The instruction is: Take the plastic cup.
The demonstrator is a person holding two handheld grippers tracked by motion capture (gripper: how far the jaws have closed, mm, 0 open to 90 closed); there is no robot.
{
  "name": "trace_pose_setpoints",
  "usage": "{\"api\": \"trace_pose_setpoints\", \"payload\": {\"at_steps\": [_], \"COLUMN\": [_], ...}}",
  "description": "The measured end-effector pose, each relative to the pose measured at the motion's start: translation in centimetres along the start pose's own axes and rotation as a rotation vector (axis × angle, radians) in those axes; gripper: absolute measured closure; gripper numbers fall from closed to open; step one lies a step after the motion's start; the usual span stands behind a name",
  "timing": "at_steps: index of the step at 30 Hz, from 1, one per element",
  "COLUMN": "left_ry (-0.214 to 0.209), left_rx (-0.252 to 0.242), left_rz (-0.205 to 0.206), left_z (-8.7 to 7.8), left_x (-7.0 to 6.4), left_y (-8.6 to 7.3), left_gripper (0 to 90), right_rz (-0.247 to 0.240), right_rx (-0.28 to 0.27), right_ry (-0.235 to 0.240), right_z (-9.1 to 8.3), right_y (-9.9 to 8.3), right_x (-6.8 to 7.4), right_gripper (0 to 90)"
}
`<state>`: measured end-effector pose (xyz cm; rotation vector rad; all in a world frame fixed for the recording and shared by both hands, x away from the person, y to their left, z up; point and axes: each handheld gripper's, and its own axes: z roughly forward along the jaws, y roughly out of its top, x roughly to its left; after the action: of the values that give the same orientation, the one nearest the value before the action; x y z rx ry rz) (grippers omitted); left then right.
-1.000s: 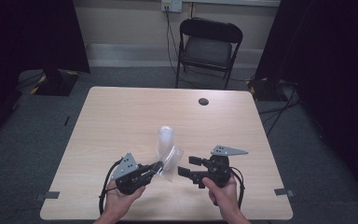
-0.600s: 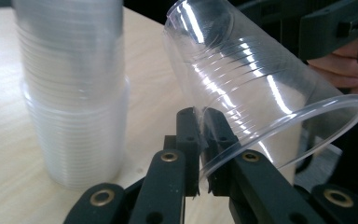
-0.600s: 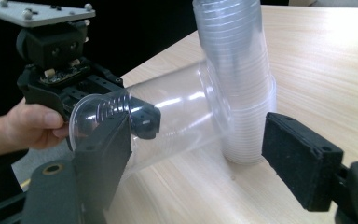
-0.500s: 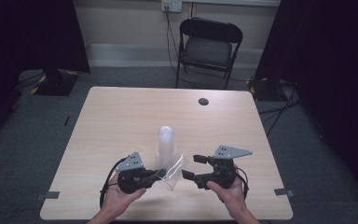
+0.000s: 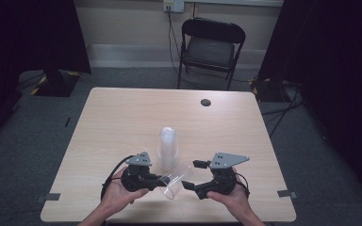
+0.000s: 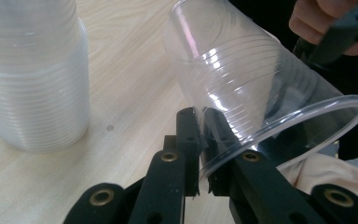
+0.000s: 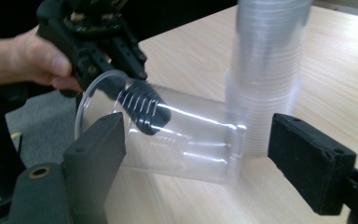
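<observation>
Pinching the rim of one clear plastic cup in the left gripper, tilted just beside the cup stack; right gripper gaping wide, empty; placement seemingly remaining.

A clear, colourless cup, ringed with fine ridges, is being shown against the pale wood-grain table. The stack of cups is being seen as cloudy white. Both grippers, left and right, are being shown black, with grey plates.
</observation>
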<state>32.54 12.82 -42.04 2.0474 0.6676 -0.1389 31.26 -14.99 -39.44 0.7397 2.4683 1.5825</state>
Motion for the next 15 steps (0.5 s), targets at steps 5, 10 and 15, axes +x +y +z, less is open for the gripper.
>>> {"api": "trace_pose_setpoints", "payload": {"at_steps": [5, 10, 15], "left_ry": [-0.005, 0.006, -0.005], "left_rx": [0.093, 0.133, 0.212], "left_rz": [-0.002, -0.009, -0.046], "left_z": [0.4, 0.7, 0.9], "left_x": [0.4, 0.0, 0.3], "left_y": [0.3, 0.5, 0.7], "left_gripper": [86.0, 85.9, 86.0], "right_rz": [-0.078, -0.165, -0.282], "right_rx": [0.027, 0.069, 0.141], "right_ry": [0.028, 0.052, 0.064], "right_z": [0.4, 1.0, 2.1], "right_y": [0.0, 0.0, -0.2], "right_x": [0.4, 0.9, 1.8], "right_gripper": [16.7, 20.1, 18.5]}}
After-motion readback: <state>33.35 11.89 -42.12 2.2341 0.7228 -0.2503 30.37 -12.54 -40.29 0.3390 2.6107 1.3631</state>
